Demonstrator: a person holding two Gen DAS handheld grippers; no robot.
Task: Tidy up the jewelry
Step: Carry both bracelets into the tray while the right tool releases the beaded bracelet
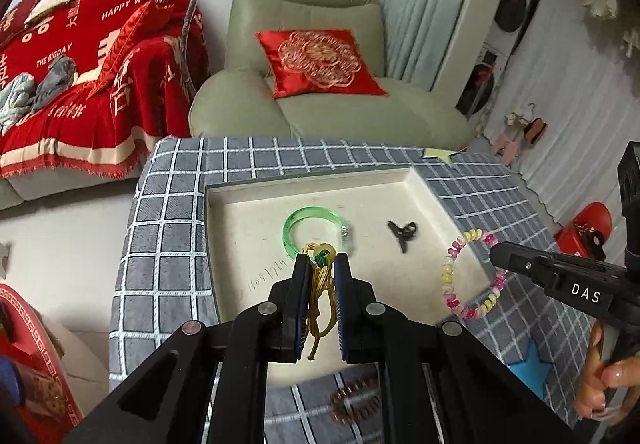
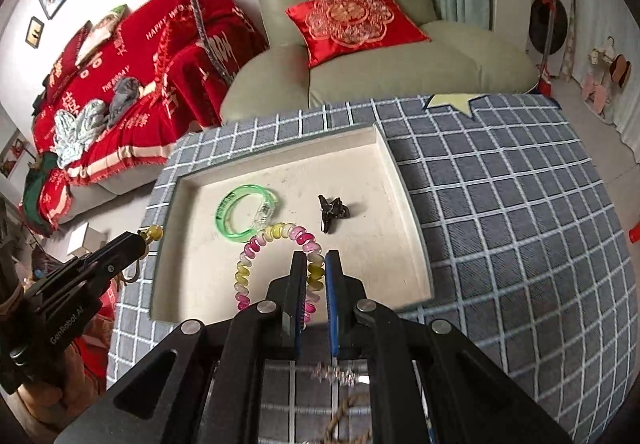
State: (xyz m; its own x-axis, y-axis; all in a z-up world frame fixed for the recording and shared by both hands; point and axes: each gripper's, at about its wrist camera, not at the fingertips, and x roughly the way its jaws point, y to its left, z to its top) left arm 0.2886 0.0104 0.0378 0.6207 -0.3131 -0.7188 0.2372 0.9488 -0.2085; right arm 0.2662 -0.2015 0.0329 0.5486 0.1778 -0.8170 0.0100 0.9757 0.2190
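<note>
Woven grey cloth with pale grid lines over the surface (image 2: 500, 212); matt cream tray (image 2: 404, 180), faintly scuffed, looking like card or board. Translucent glossy green plastic bangle (image 2: 228, 216) at ten o'clock in the tray, shiny black clip (image 2: 334, 212) at one o'clock. Glassy pink, yellow and white bead bracelet (image 2: 256, 256); waxy gold cord (image 1: 322, 296); matt black plastic claw (image 2: 316, 258), blue ribbed pads (image 2: 331, 304).

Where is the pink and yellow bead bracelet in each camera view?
Left wrist view: bead bracelet at right, dangling from the right gripper over the tray's right edge.
Right wrist view: bottom centre, clamped in that gripper.
Shared landmark: green bangle lying in the tray.
</note>
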